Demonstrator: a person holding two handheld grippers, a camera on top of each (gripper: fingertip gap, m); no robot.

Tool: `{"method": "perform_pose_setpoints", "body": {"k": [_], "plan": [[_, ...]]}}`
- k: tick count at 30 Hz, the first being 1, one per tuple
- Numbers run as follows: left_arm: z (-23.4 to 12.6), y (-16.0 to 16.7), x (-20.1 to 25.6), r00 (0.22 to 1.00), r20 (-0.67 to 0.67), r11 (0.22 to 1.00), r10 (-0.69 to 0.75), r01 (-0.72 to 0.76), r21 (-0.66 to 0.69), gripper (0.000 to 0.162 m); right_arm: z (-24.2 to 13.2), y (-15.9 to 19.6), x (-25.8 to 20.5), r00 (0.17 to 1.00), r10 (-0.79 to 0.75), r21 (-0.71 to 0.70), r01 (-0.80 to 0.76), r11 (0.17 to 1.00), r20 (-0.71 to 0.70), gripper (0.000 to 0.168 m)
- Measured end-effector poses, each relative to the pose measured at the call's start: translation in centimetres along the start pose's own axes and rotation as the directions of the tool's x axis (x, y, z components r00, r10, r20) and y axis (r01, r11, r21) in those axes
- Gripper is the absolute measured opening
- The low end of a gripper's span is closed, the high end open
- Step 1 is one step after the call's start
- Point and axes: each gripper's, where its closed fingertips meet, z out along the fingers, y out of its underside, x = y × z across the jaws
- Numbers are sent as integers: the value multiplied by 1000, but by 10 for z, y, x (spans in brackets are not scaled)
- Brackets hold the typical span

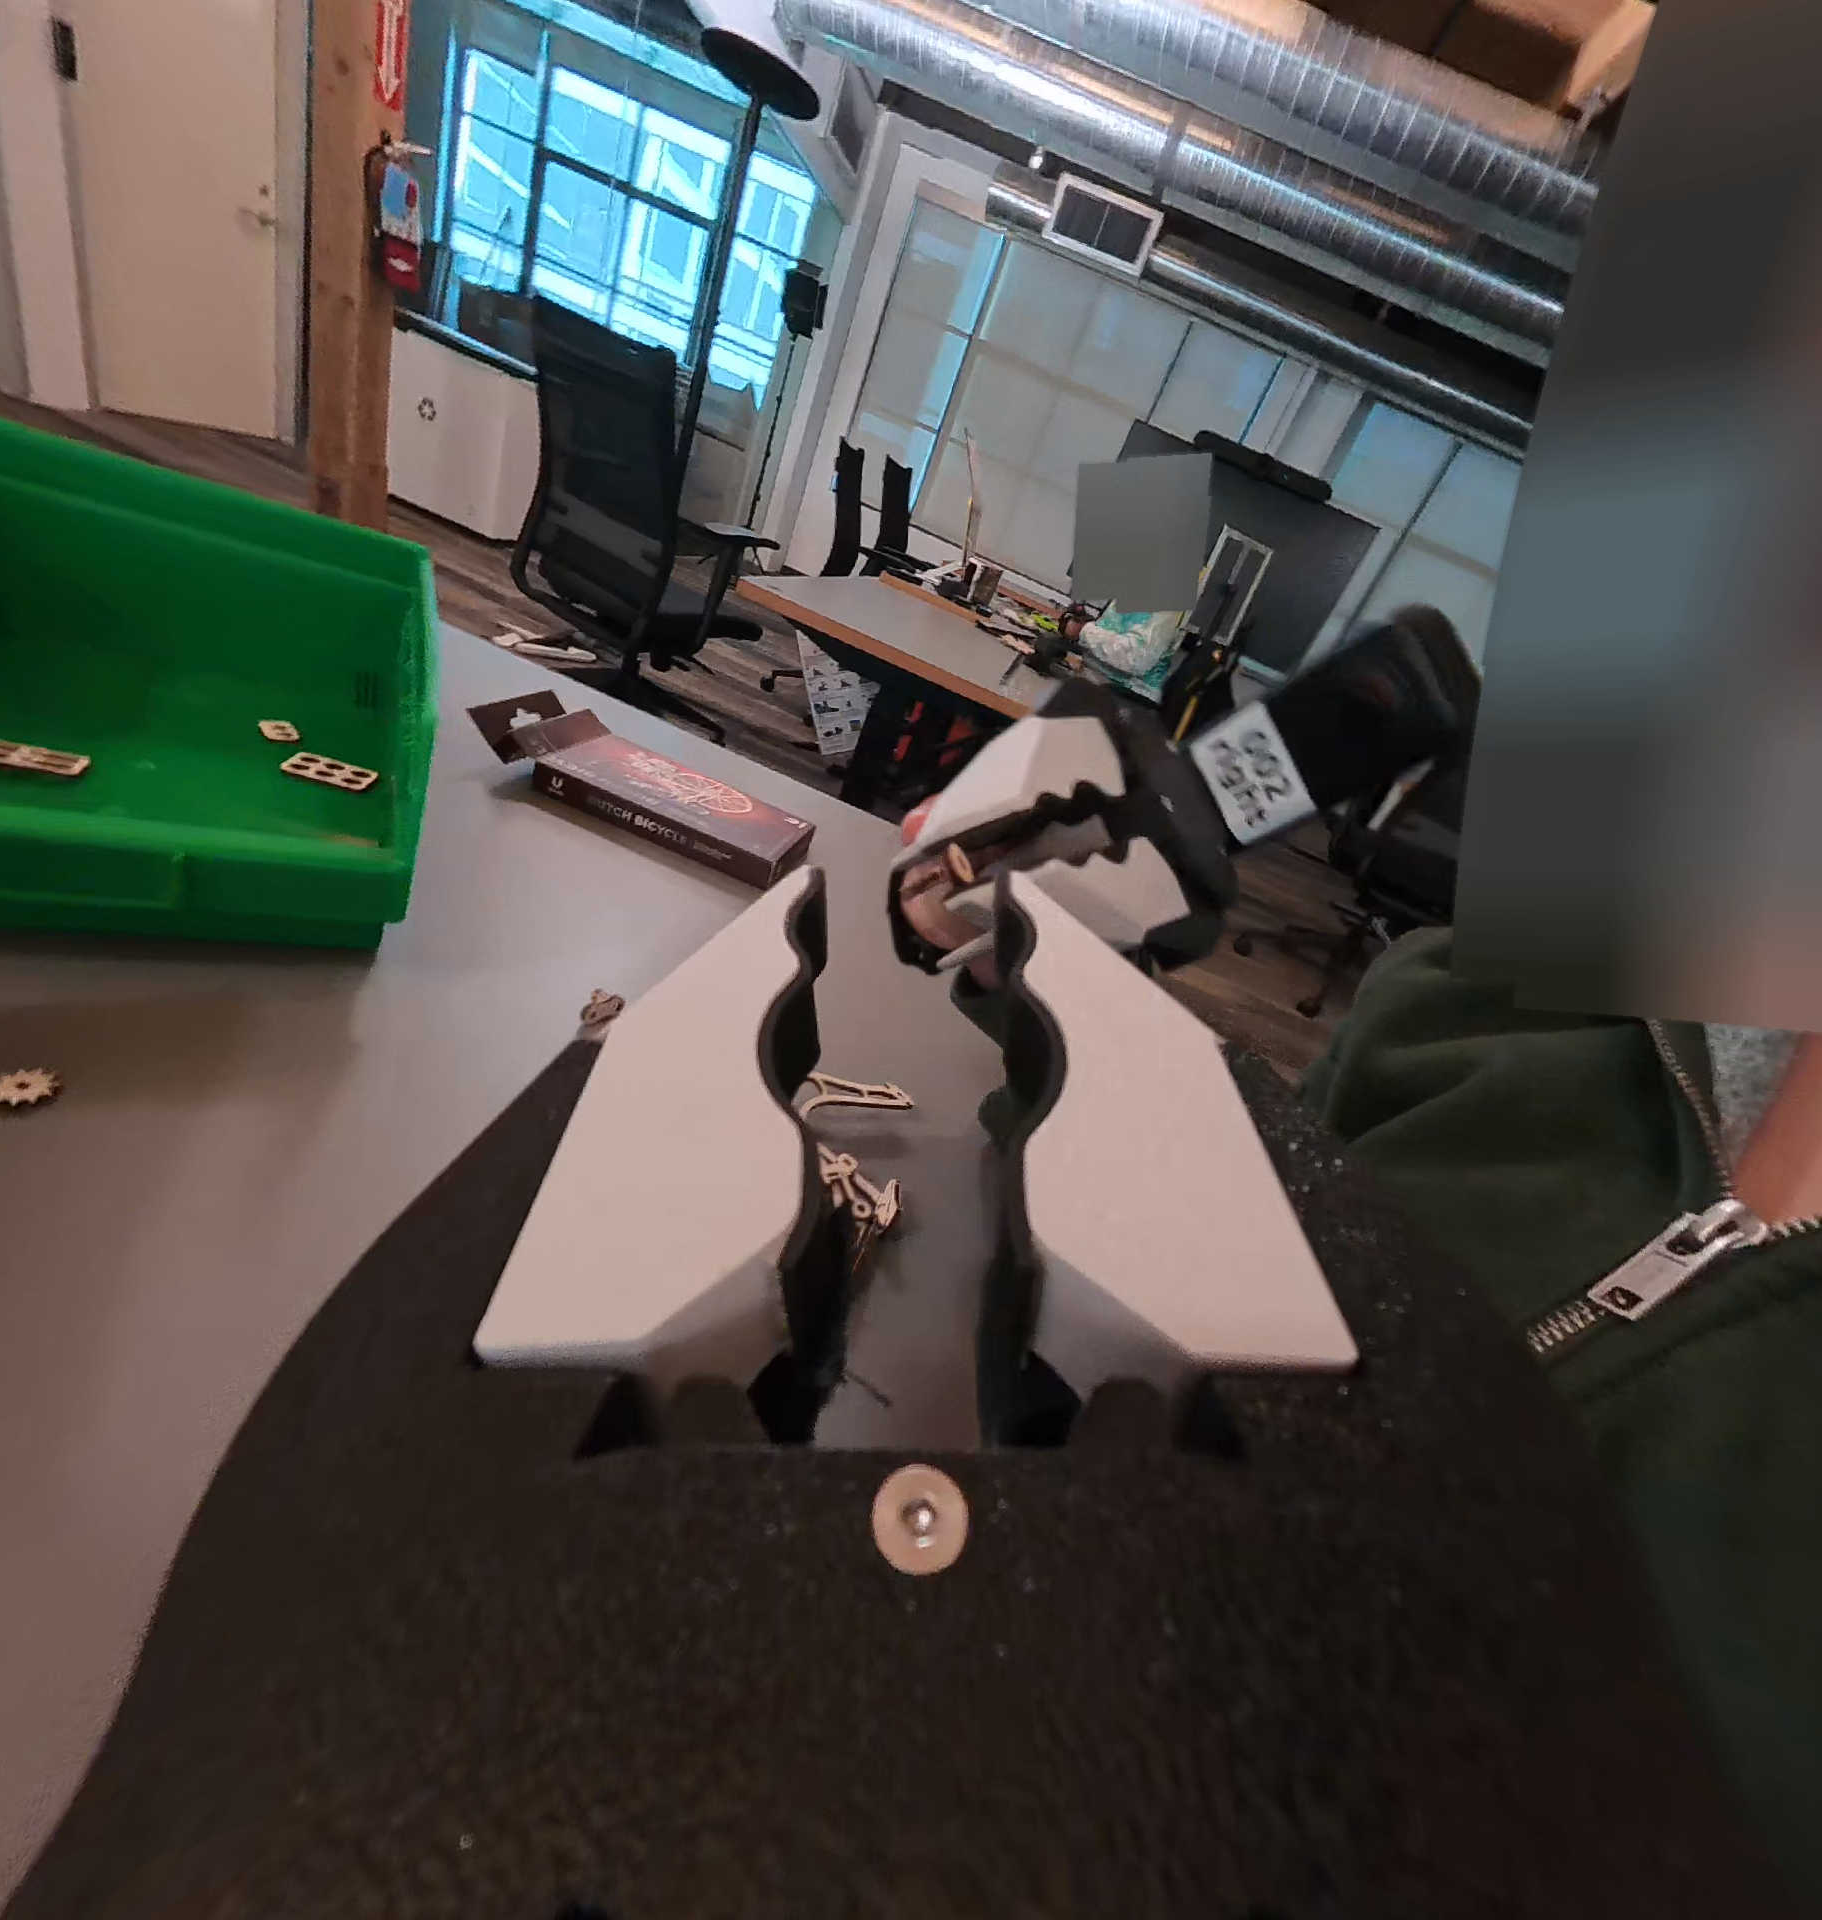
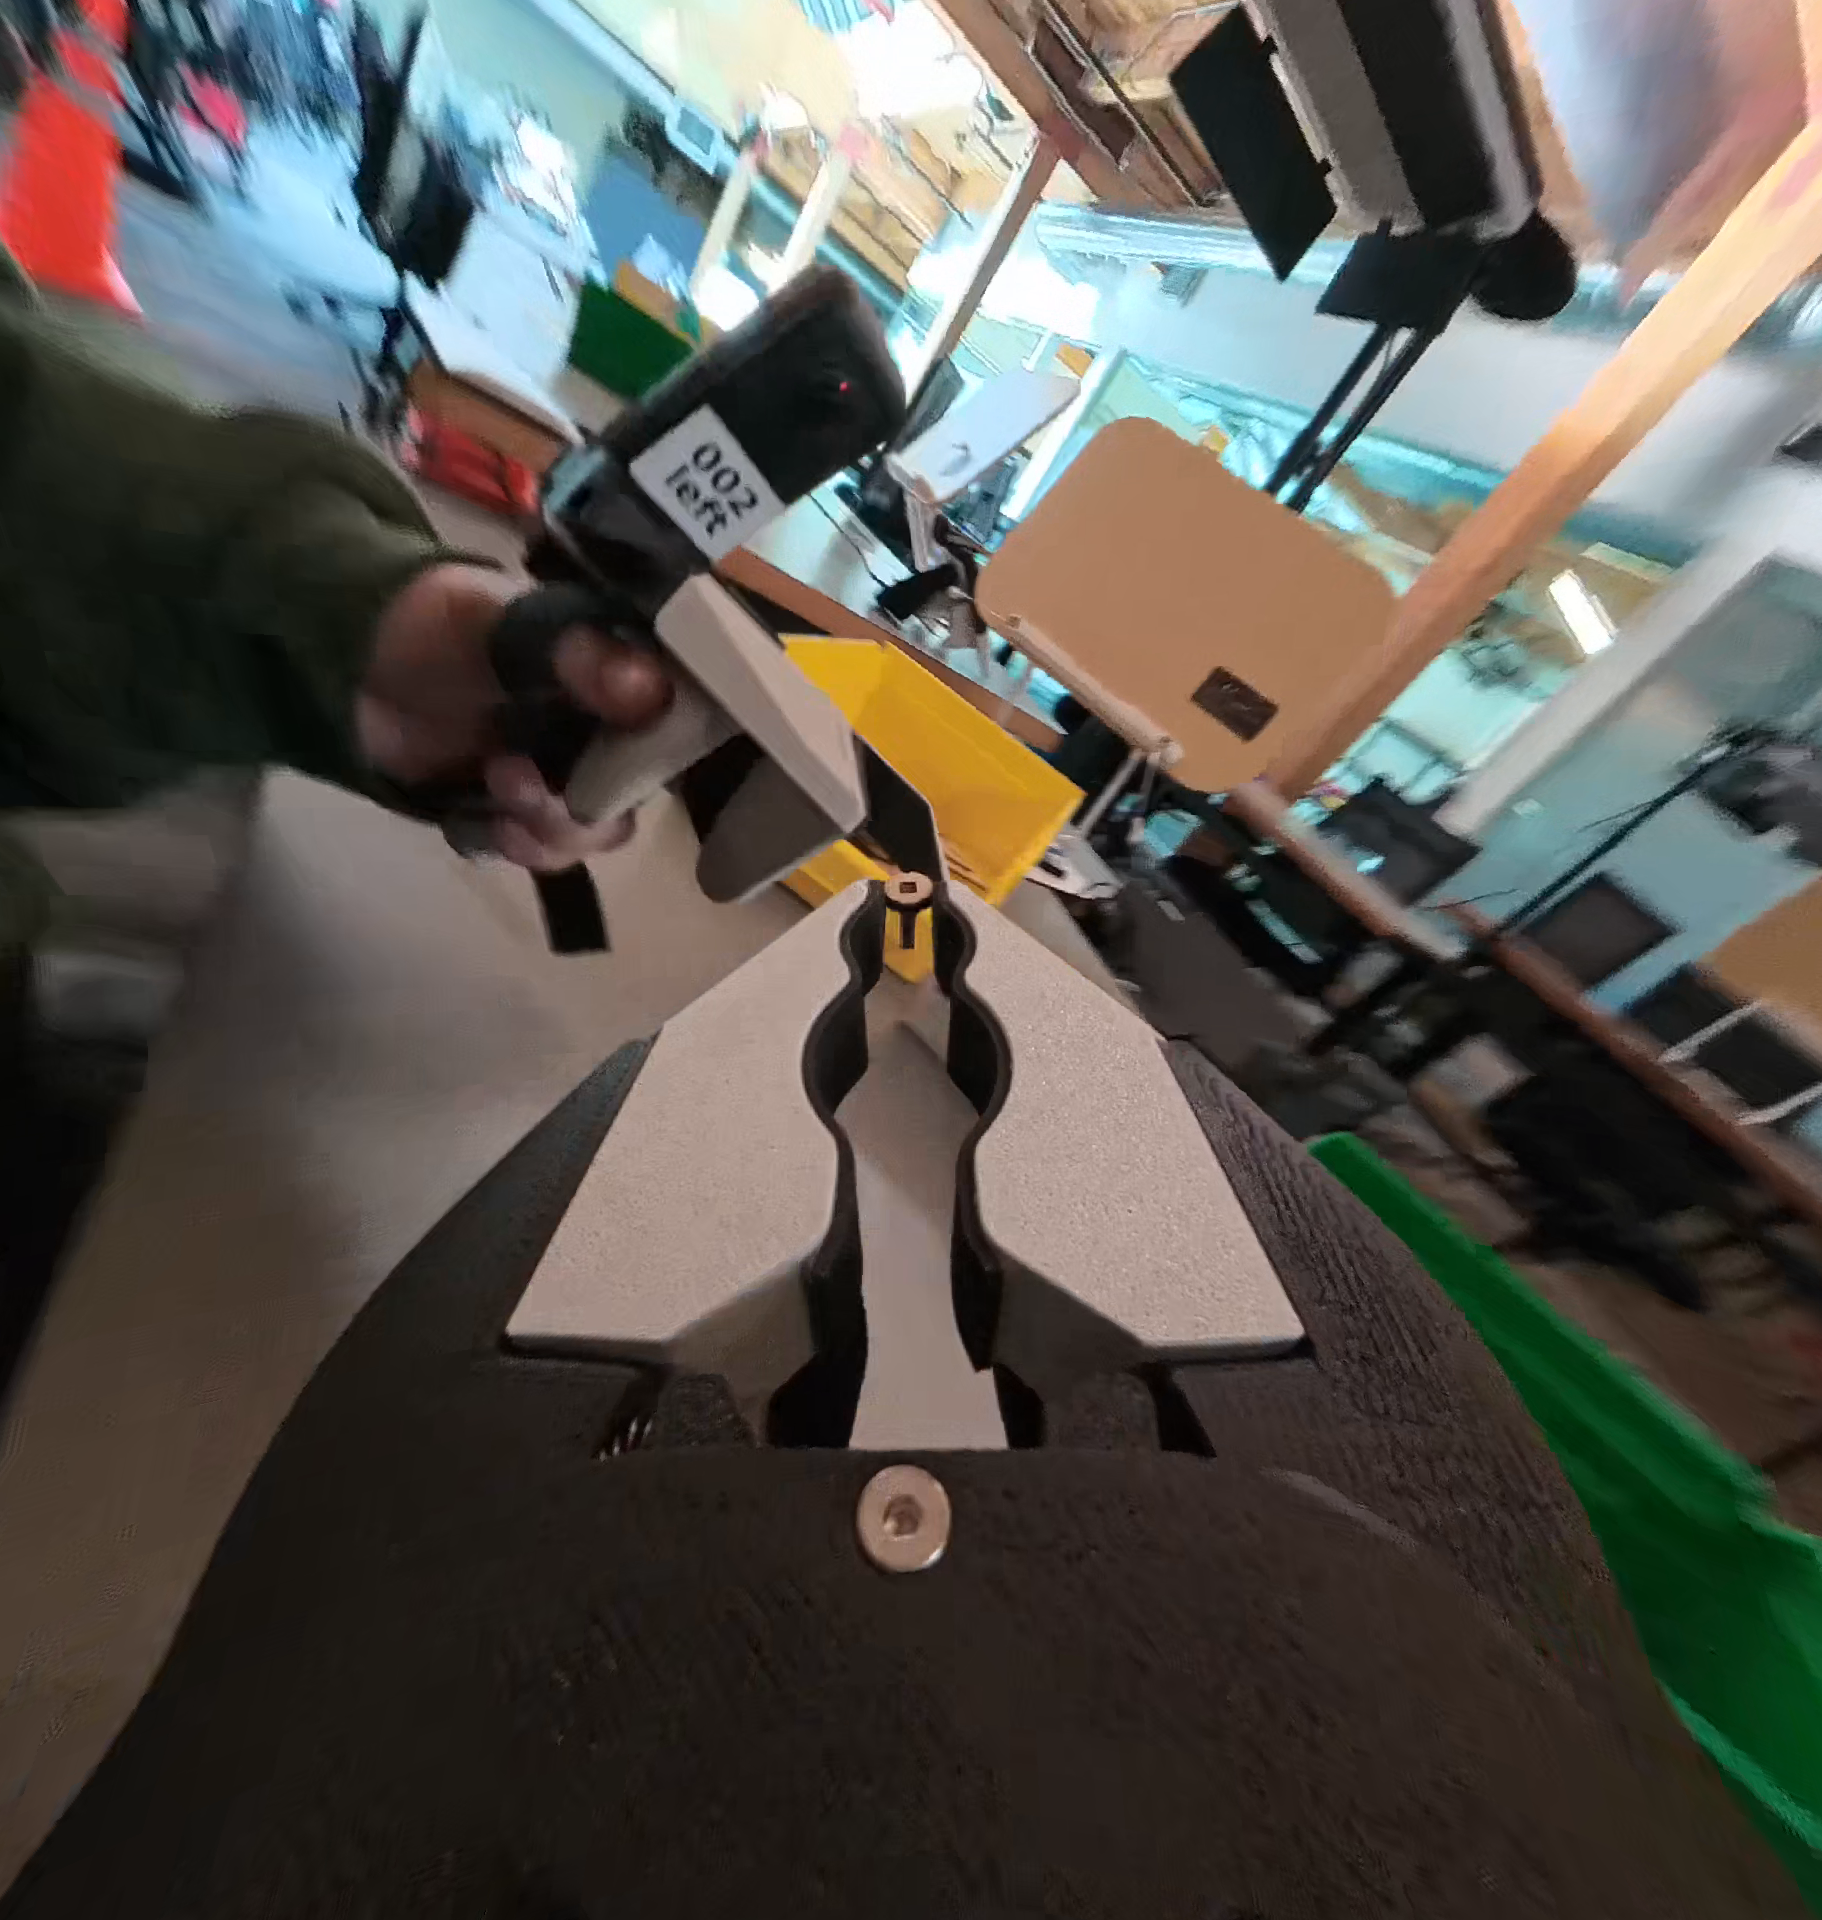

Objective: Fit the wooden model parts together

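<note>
Flat pale wooden parts lie scattered on the grey table, a gear-shaped piece apart.

Green bin, yellow bin, grey table

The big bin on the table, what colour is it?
Bright green bin, clearest in the left wrist view.

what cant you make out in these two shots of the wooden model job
- Left wrist view: the right gripper pinches a small round part; its shape behind the left gripper's fingers is hidden.
- Left wrist view: the thin wooden pieces on the table are partly covered by those fingers.
- Left wrist view: the green bin is cut off at the left edge.
- Right wrist view: motion blur smears the room; the part at the tips is too small to identify.
</note>
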Motion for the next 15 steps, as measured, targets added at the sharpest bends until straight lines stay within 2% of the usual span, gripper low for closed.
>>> {"method": "perform_pose_setpoints", "body": {"k": [2, 4, 8, 15], "plan": [[-1, 2, -5, 999, 35, 1000, -6, 6, -16, 26, 2, 3, -3, 986, -165, -40, 164, 986, -34, 7], [0, 8, -8, 998, 66, 998, 20, -16, -60, 22, 5, 8, -4, 966, -254, -87, 249, 965, -51, 7], [4, 20, -12, 986, 134, 980, 103, -78, -181, 18, 8, 18, -1, 944, -324, -162, 310, 937, -67, 7], [6, 19, -15, 969, 183, 967, 167, -124, -223, 15, 12, 26, -1, 899, -433, -239, 408, 881, -65, 6]]}}
